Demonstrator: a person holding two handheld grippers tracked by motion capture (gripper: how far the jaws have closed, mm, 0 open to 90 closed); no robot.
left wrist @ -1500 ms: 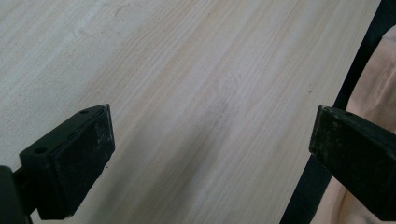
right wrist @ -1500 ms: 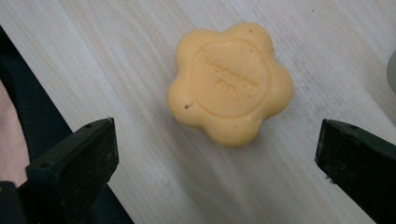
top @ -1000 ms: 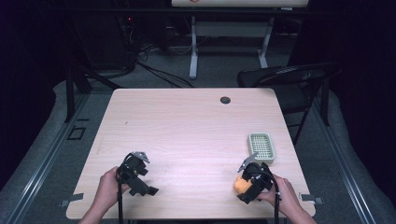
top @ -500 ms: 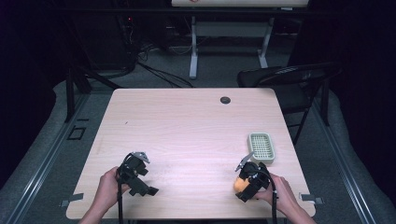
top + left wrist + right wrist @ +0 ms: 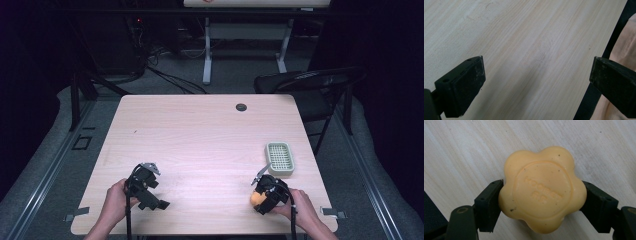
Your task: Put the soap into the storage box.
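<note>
Right gripper (image 5: pixel 265 192), near the table's front right edge: jaws have just been closing and now clamp an orange, flower-shaped soap bar (image 5: pixel 542 188). In the right gripper view one pad presses on each side of the bar; it sits squarely between the jaws and bulges past the pads toward the camera. Its embossed round face is turned to the camera, with the wooden table (image 5: pixel 461 152) behind it. In the high view the soap (image 5: pixel 258 198) shows as an orange patch on the left side of the gripper, at the tabletop.

Left gripper (image 5: pixel 145 186), near the front left edge: jaws stand wide apart, nothing between them, bare wood (image 5: pixel 529 50) beneath.

Just beyond the right gripper: a pale green soap dish (image 5: pixel 279 158), apart from the soap.

Far edge of the table: a small dark round disc (image 5: pixel 241 107).
</note>
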